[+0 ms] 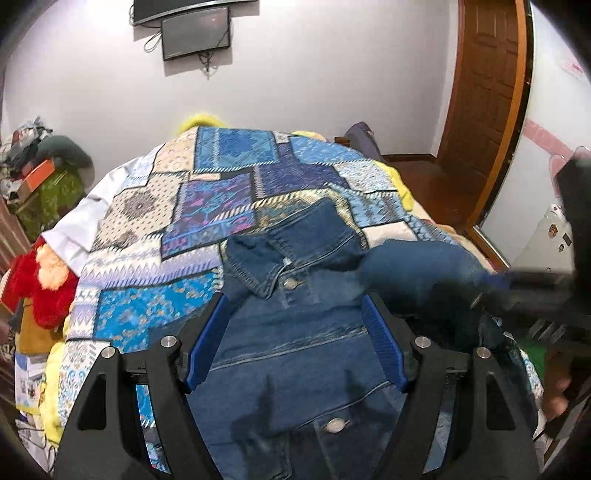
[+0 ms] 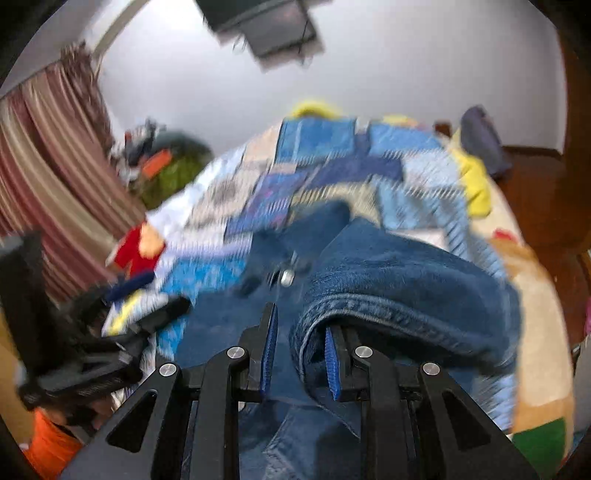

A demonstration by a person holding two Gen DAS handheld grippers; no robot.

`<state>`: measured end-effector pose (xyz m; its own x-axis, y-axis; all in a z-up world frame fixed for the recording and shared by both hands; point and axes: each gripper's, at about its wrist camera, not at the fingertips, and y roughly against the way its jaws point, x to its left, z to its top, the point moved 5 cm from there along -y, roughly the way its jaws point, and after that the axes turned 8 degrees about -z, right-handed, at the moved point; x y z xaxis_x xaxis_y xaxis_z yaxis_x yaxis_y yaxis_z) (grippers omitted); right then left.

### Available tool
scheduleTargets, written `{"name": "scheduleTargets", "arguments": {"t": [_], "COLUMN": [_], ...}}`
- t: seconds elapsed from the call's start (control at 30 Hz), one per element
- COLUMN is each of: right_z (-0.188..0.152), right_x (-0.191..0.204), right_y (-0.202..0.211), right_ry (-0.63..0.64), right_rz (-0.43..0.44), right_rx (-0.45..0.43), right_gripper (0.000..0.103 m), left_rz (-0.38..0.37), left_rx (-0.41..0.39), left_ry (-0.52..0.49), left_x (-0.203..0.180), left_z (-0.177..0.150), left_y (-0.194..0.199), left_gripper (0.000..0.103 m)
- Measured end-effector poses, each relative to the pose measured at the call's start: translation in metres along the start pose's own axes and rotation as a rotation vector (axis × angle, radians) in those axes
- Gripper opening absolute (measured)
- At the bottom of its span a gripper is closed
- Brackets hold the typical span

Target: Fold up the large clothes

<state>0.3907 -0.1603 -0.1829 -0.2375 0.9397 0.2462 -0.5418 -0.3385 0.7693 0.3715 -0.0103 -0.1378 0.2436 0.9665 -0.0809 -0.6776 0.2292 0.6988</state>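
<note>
- The left wrist view is sharp: a denim jacket (image 1: 295,332) lies front up on a patchwork quilt (image 1: 207,206), collar away from the camera, with two metal buttons showing down its placket.
- That view also takes in a wooden door (image 1: 487,92) at right, a dark screen (image 1: 195,33) on the wall and a red plush toy (image 1: 44,288) at the left edge.
- The right wrist view is blurred. It shows striped curtains (image 2: 48,177) at left, which the left view does not, and a yellow blanket (image 2: 476,184) under the quilt's far edge.
- Only the right view shows the sleeve (image 2: 406,280) close up: a thick roll of denim arching over and around the right finger of the gripper.
- The left gripper (image 1: 295,343) hovers wide open over the jacket's chest; its blue pads (image 1: 384,343) frame the fabric, and nothing is between them but the cloth lying below.
- The right gripper (image 2: 301,354) has its jaws partly open. The sleeve's hem drapes over its right finger, while the left finger stands free of it.
- In the left view the right gripper appears at far right as a dark blur with the sleeve stretching toward it.
- Whether the right jaws actually pinch the sleeve, I cannot tell.
</note>
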Motion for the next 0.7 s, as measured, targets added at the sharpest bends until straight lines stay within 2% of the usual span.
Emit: {"name": "scheduleTargets", "arguments": {"t": [0.13, 0.2, 0.27, 0.4, 0.57, 0.7], "right_z": [-0.038, -0.056, -0.068, -0.074, -0.076, -0.072], "right_x": [0.001, -0.007, -0.014, -0.021, -0.027, -0.052], "right_y": [-0.047, -0.062, -0.065, -0.043, -0.003, 0.03], "right_ry": [-0.033, -0.081, -0.111, -0.123, -0.047, -0.018], "right_rz": [-0.015, 0.004, 0.019, 0.06, 0.057, -0.036], "right_rx": [0.178, 0.273, 0.326, 0.34, 0.278, 0.194], "right_gripper": [0.021, 0.021, 0.021, 0.021, 0.021, 0.022], "left_rz": [0.004, 0.001, -0.005, -0.022, -0.071, -0.129], "left_rx": [0.04, 0.061, 0.086, 0.122, 0.134, 0.161], "left_ry": [0.028, 0.036, 0.033, -0.008, -0.089, -0.149], "left_x": [0.014, 0.017, 0.017, 0.002, -0.036, -0.073], "left_z": [-0.016, -0.023, -0.03, -0.038, -0.028, -0.014], "left_y": [-0.001, -0.004, -0.007, -0.011, -0.017, -0.031], "left_gripper": [0.073, 0.073, 0.073, 0.073, 0.074, 0.074]}}
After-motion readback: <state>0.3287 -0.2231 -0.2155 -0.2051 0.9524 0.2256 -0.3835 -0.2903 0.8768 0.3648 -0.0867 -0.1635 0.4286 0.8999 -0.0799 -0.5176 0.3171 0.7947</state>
